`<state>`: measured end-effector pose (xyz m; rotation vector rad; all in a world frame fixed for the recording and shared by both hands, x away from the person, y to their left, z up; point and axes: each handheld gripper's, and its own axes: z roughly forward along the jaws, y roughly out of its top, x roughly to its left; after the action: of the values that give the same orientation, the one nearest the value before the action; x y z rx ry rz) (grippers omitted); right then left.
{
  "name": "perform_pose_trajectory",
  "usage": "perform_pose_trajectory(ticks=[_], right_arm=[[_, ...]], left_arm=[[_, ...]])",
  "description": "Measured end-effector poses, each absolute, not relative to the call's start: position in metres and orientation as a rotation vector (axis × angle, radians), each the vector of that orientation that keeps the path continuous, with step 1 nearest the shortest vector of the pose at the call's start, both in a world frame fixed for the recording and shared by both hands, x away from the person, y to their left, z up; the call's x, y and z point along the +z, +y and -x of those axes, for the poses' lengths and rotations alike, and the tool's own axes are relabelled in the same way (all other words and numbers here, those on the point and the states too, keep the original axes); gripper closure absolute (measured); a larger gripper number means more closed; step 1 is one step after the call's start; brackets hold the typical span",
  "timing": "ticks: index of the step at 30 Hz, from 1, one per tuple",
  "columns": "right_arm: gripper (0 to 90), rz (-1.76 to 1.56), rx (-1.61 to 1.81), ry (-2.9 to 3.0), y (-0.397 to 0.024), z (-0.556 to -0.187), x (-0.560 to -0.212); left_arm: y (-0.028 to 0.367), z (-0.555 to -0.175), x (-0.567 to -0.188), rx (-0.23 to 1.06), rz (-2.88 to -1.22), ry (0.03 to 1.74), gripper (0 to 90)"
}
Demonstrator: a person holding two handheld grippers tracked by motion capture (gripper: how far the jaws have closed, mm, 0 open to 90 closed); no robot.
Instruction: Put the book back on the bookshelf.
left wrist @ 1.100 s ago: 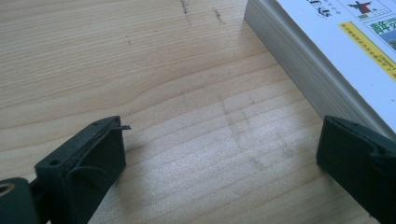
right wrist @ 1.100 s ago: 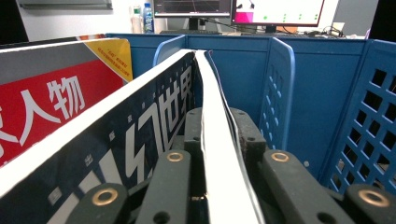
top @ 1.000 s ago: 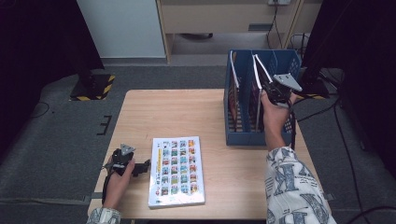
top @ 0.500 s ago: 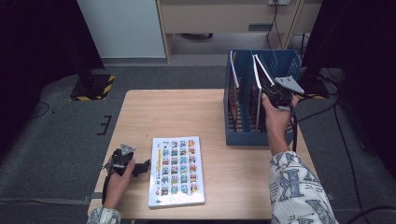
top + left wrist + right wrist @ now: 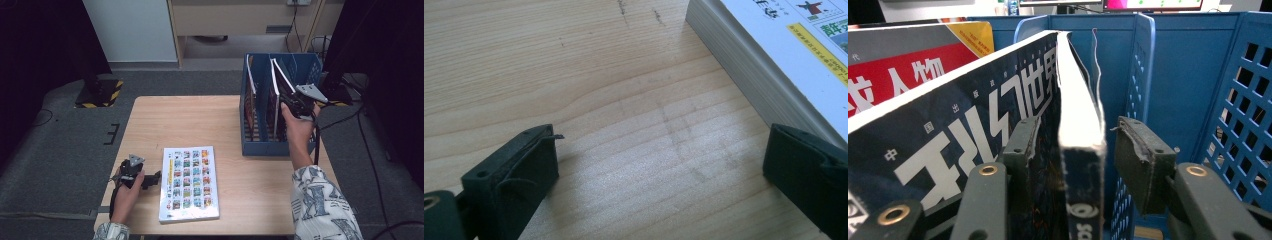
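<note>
At the far right of the counter (image 5: 210,120) stands a blue file rack (image 5: 260,145) with upright dividers – the right tongs (image 5: 292,102) sit at its top, straddling the upper edge of a dark-covered book (image 5: 998,125) that stands on end in a middle slot, tilted toward the right. Right tongs' jaws have just been opening: book between them, a clear gap on one side between pad and pages, the other pad close against the cover – contact there cannot be told. Not gripping. A red-covered book (image 5: 893,65) stands in the neighbouring slot to the left, apart from the dark one.

Near the front left edge, the left tongs (image 5: 150,179) lie low over the wood, jaws wide, nothing between them but bare counter. Just beside them lies a white book (image 5: 190,182) flat on its back, cover a grid of small coloured pictures; one jaw tip is near its page edge (image 5: 744,75), not touching
</note>
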<state>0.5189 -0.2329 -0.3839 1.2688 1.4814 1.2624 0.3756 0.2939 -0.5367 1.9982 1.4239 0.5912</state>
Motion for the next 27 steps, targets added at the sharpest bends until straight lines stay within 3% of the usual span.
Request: perform_pose_trajectory(ticks=[27], right_arm=[[53.2, -1.257, 1.265, 1.495, -0.24, -0.503, -0.385]], left_arm=[[0.294, -0.376, -0.537, 0.592, -1.998, 1.425, 0.1]])
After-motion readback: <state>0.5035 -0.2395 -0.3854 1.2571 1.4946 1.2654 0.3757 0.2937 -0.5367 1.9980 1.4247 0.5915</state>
